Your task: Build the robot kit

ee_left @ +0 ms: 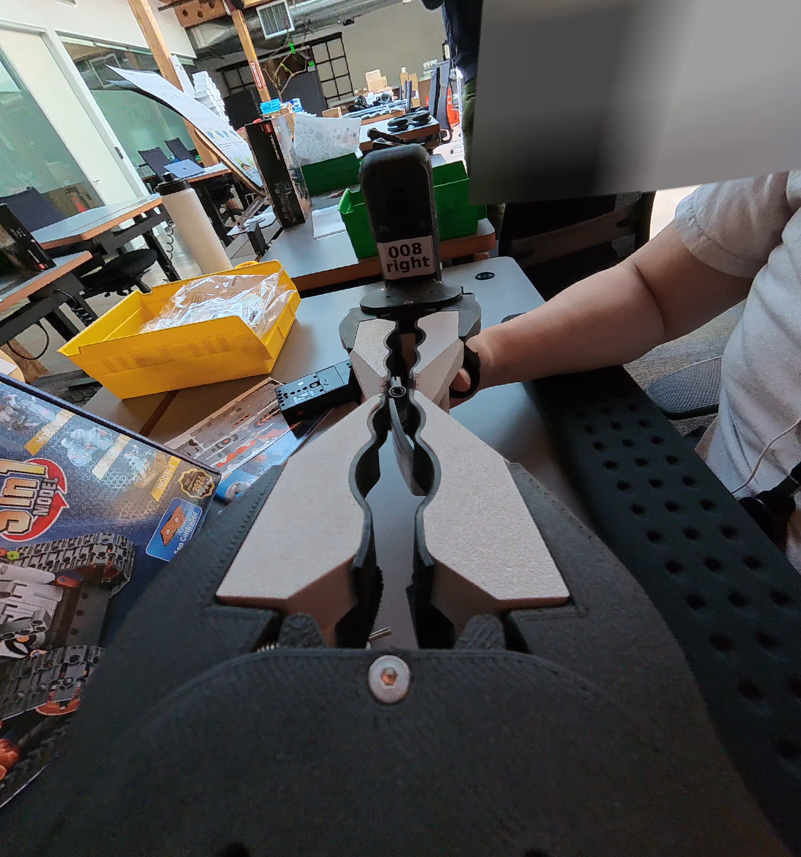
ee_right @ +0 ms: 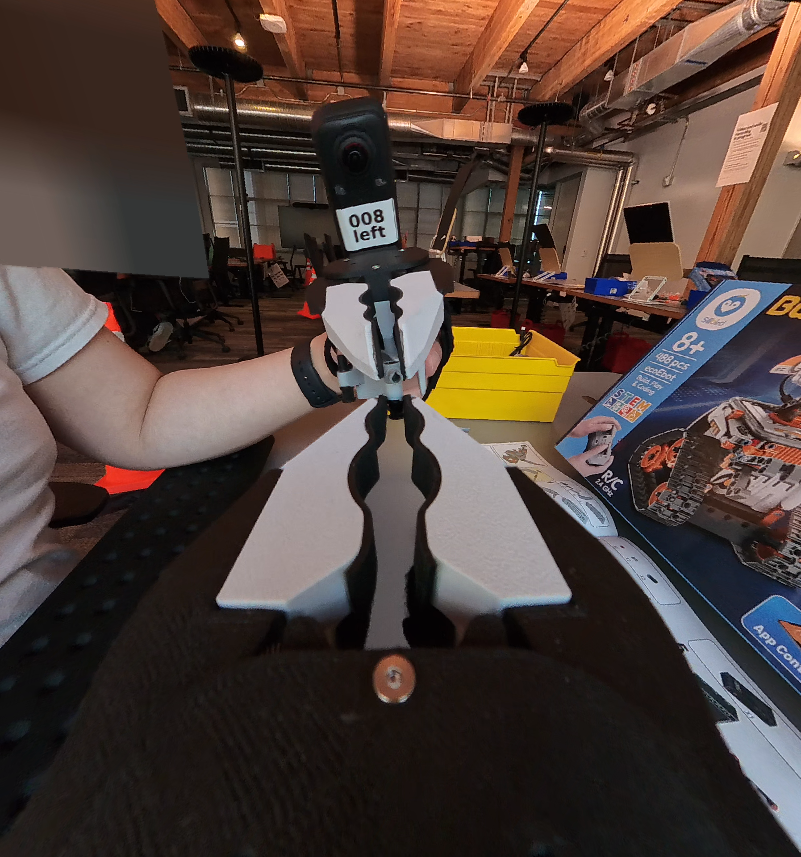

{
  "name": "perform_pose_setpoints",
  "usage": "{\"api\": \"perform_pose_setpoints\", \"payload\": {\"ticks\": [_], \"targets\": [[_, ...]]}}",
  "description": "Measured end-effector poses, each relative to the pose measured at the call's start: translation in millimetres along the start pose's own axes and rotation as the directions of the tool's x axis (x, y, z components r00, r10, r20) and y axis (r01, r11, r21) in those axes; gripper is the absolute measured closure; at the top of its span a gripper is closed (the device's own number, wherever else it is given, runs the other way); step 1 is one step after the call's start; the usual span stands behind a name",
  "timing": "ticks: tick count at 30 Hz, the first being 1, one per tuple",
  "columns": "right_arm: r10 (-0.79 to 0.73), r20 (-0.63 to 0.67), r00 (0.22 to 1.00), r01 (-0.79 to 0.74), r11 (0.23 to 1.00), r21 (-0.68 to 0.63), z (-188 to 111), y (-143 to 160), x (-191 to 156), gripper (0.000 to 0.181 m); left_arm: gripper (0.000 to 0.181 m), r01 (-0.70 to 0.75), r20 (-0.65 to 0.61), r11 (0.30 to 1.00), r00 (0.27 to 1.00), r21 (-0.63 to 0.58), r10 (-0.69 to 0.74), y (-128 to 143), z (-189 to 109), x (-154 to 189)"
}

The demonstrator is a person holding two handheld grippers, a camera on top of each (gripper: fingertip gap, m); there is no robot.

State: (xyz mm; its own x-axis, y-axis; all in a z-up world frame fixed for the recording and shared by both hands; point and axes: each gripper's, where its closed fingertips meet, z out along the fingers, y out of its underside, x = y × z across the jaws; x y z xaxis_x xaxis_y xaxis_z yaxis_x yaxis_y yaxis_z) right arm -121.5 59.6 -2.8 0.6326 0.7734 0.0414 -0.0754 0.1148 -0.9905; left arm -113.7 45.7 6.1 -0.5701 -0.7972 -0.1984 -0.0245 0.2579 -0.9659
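1. Table (ee_left: 505,417): grey top, both grippers held above it, tip to tip.
2. Toy kit box (ee_left: 64,533): blue, printed with a tracked robot, standing tilted at the left in the left wrist view and at the right (ee_right: 714,440) in the right wrist view.
3. Yellow bin (ee_left: 180,343): far left on the table, clear plastic bags (ee_left: 222,299) inside.
4. Instruction sheets (ee_left: 241,431): flat on the table between the box and the grippers.
5. Left gripper (ee_left: 396,403): fingers narrow, clamped on a light grey brick assembly (ee_right: 380,375), which lies along the gap between them.
6. Right gripper (ee_right: 395,408): fingers narrow, tips closed on a small black pin (ee_right: 395,410) that touches the grey assembly's near end; the same pin shows end-on (ee_left: 396,393) in the left wrist view.
7. Black rectangular module (ee_left: 317,392): on the table, just left of the meeting fingertips.
8. Black wristband (ee_right: 313,375): on the arm holding the left gripper.
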Motion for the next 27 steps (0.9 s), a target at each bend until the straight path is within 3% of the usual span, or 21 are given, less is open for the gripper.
{"api": "perform_pose_setpoints", "payload": {"ticks": [4,9,12,17,22,27], "targets": [[0.009,0.006,1.0,-0.009,1.0,0.021,-1,-4,0,0.176,0.176,0.012,0.0,0.999,1.0,0.033,-0.012,-4,0,0],[0.003,0.007,1.0,-0.004,0.998,0.058,-3,-11,-1,0.176,0.162,0.024,-0.007,0.996,1.0,0.082,-0.024,-11,-2,1],[0.007,0.009,1.0,-0.008,0.997,0.076,-5,-15,-1,0.176,0.165,0.036,-0.017,0.992,0.999,0.119,-0.034,-17,-7,1],[-0.034,0.013,0.999,0.034,0.998,0.049,-1,-11,-6,0.176,0.159,0.051,-0.017,0.993,0.999,0.111,-0.049,-15,-2,0],[-0.033,0.005,0.999,0.032,0.998,0.06,-1,-13,-5,0.176,0.171,0.03,-0.024,0.995,0.999,0.099,-0.028,-13,-1,3],[-0.074,-0.018,0.997,0.075,0.996,0.045,-1,-11,-4,0.176,0.17,0.026,-0.03,0.997,0.999,0.077,-0.024,-9,0,4]]}}
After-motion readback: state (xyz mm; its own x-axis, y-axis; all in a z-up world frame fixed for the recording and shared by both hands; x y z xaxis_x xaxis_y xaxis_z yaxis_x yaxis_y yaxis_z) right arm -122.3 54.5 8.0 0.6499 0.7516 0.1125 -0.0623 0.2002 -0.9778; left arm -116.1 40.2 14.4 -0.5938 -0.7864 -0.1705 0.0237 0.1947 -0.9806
